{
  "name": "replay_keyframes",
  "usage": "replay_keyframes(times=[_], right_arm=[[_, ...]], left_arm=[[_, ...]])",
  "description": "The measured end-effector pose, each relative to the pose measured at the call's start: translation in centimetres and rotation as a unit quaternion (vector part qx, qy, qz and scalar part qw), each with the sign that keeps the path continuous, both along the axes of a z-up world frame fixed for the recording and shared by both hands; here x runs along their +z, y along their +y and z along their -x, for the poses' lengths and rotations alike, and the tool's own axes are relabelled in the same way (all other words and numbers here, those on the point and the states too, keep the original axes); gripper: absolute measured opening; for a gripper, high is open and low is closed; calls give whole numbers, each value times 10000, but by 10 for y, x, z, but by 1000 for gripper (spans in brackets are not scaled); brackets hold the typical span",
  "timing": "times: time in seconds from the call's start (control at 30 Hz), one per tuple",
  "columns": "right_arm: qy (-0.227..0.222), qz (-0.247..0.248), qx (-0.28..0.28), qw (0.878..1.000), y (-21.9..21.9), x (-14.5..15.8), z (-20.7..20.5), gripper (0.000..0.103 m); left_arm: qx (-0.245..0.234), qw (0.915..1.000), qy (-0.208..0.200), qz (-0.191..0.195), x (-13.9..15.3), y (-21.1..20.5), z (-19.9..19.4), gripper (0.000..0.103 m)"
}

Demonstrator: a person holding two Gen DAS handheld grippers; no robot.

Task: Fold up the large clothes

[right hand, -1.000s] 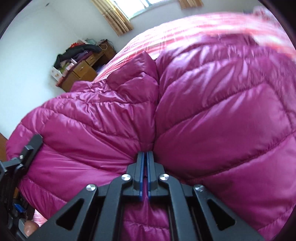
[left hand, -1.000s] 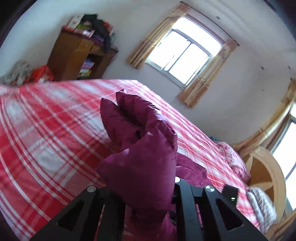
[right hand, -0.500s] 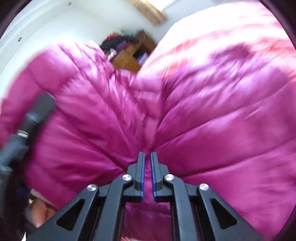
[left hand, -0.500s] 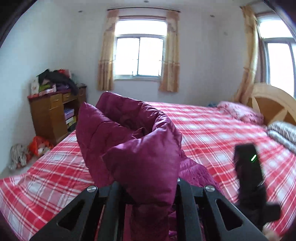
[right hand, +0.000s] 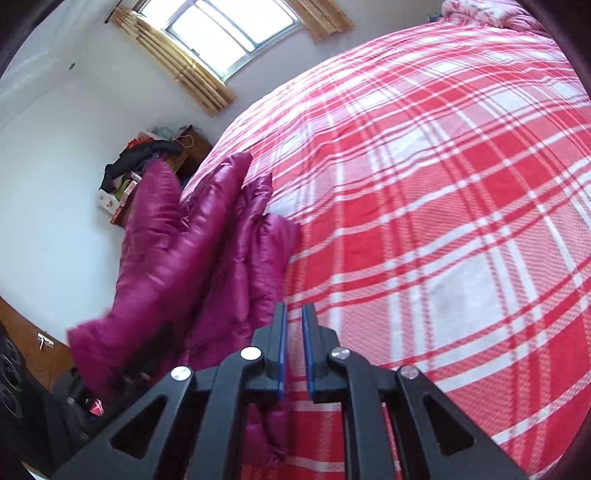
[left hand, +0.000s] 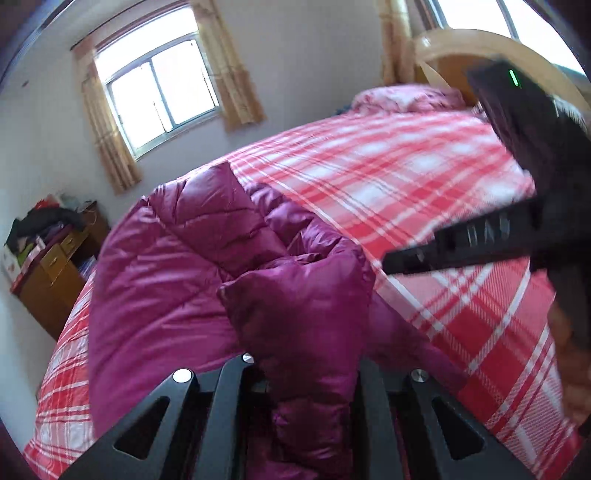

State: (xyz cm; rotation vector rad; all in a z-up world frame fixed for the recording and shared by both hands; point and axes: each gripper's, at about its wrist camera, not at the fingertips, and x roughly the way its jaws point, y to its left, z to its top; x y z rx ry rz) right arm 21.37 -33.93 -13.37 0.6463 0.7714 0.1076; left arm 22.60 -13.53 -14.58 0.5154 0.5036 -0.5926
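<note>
Here the left tool clamps the magenta puffer jacket, while the right tool's empty jaws are opening.

One magenta puffer jacket, left of frame. One bed with red plaid cover, right. Two windows: one upper left, second top right edge. One wooden dresser, far left. One pink pillow, upper right. Two grippers: left, bottom centre; right, bottom centre.
</note>
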Motion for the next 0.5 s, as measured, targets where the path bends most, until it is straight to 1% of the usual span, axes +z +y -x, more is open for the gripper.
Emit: replay_keyframes(times=[0.03,0.1,0.13,0.23,0.27,0.3,0.33,0.43,0.47,0.5], right_arm=[[23,-2,12,10000,-3,0,-2,24],[-16,-19,57,10000,-6,2,-4,43],[-82,-34,90,9999,-11,7,2,47],[-297,-54,327,9990,-8,28,-7,63],[-311,-38,485,9983,-3,35,-14,75],[-289,-35,638,9975,1,35,-27,79],[-214,17,827,9963,8,39,-40,79],[5,414,1274,9910,34,43,-70,78],[111,468,1486,9877,45,42,-79,73],[228,578,1606,9851,53,41,-88,55]], left_arm=[[-27,10000,-52,-44,-3,-2,3,11],[-77,9998,-109,-138,-12,-7,5,11],[-100,9998,-70,-153,-13,-6,5,11],[-206,9997,132,10,-12,2,0,11],[-220,9996,190,63,-12,5,-2,11],[-228,9994,225,94,-11,7,-2,11],[-231,9994,227,100,-11,8,-2,11],[-218,9996,182,43,-10,6,-1,11],[-213,9996,176,25,-10,4,0,11],[-188,9997,161,-7,-9,0,0,13]])
